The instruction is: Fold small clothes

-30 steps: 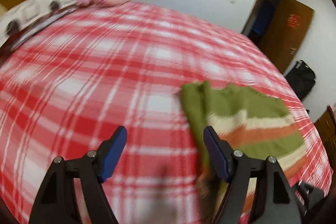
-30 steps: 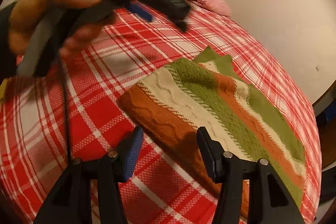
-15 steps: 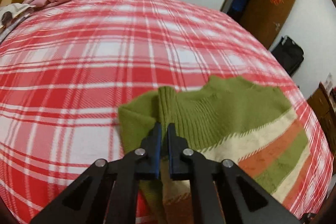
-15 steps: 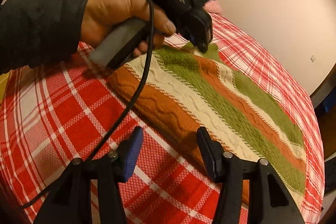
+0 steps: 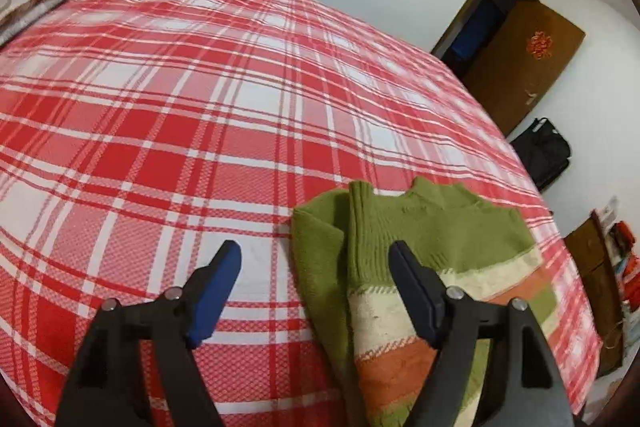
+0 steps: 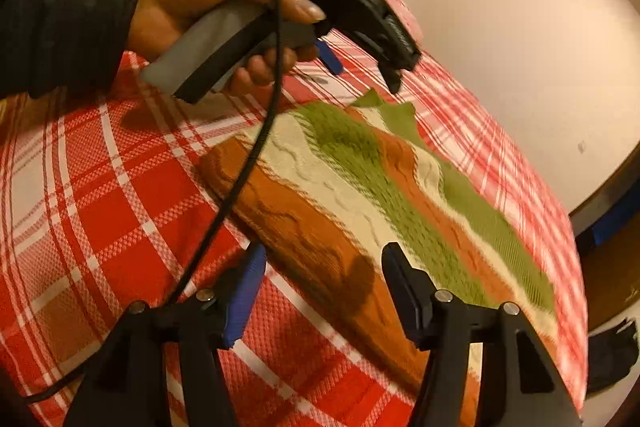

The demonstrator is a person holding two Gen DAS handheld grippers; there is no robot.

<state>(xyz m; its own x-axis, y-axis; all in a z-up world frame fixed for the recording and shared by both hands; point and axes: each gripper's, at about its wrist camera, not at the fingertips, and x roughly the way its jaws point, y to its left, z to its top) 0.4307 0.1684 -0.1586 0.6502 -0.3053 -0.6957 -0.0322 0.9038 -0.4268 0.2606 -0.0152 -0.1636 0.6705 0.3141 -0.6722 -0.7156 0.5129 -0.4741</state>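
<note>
On the woven plaid bedspread [image 5: 200,107], both grippers' fingers gape, released, over the ribbed striped sweater [image 5: 432,239].

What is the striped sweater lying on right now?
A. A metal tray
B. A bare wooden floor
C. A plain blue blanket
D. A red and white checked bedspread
D. The green, cream and orange sweater lies flat on the red and white checked bedspread, which stretches out around it in both views.

Coarse cable-knit sweater [image 6: 360,187]; woven matt bedspread [image 5: 200,87]; glossy wooden door [image 5: 516,67].
</note>
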